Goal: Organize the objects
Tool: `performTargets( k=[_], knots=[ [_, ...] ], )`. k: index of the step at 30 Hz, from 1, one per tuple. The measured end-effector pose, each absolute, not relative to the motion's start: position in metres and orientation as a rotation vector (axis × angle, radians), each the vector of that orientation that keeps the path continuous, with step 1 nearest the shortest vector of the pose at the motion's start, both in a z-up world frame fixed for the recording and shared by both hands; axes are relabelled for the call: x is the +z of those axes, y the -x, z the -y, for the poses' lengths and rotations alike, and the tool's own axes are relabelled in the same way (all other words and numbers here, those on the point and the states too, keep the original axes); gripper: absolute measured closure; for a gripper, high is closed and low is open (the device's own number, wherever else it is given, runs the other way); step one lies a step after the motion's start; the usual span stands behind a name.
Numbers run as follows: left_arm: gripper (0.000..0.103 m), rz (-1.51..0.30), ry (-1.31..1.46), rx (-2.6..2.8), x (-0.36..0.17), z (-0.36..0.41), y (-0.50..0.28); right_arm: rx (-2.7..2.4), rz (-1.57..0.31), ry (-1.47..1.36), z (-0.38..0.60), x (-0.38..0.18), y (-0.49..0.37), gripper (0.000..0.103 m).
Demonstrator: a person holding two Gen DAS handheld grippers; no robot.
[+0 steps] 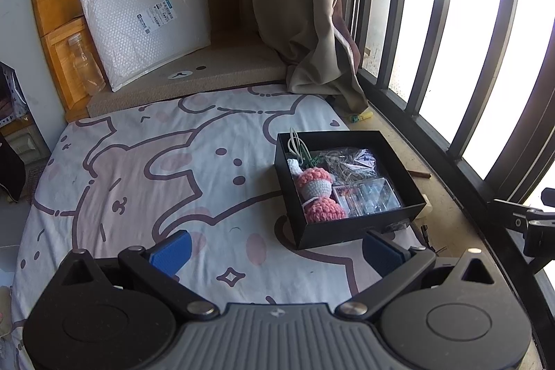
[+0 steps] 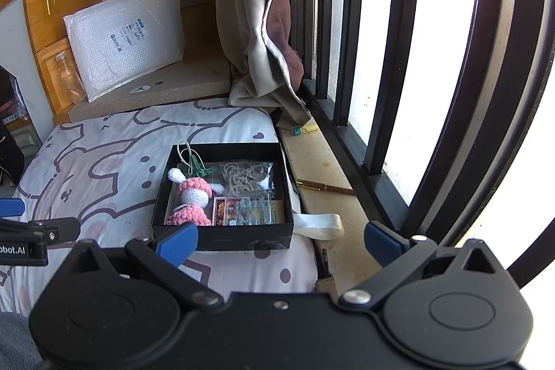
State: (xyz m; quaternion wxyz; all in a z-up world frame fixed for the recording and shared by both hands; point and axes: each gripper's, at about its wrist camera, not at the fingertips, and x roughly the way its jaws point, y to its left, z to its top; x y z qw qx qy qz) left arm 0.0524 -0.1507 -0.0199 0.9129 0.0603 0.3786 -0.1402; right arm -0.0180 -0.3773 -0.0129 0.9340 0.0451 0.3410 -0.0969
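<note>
Both grippers hover low over a bed sheet (image 1: 145, 162) printed with cartoon outlines, each pointing forward along the mattress. The left gripper (image 1: 275, 250) has its 2 blue-padded fingers (image 1: 171, 250) spread wide with nothing between them; it sits level, just short of the near wall of a black box (image 1: 347, 233). The right gripper (image 2: 281, 243) is likewise spread wide and holds nothing, its left finger (image 2: 177, 243) overlapping the box's near left corner in view and its right finger over the window ledge (image 2: 326, 162). The box (image 2: 222, 240) rests on the sheet at the mattress edge beside the ledge. Inside it lie a pink and white crochet doll (image 2: 190, 196), a bag of rubber bands (image 2: 244, 177), a green clip (image 2: 203, 170) and a clear plastic case (image 1: 369, 195).
</note>
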Motion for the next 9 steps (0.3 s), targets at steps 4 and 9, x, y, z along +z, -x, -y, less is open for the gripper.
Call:
performTargets(
  k=[4, 9],
  knots=[
    [0.0, -0.78, -0.124, -0.289, -0.0203, 0.1514, -0.0519, -0.198, -0.7, -0.095, 0.3777, -0.0143, 0.0185, 0.0],
    [0.0, -0.781, -0.123, -0.288, -0.0206, 0.1515, -0.0518, -0.199, -0.702, -0.097, 0.3775, -0.0153, 0.0185, 0.0]
  ],
)
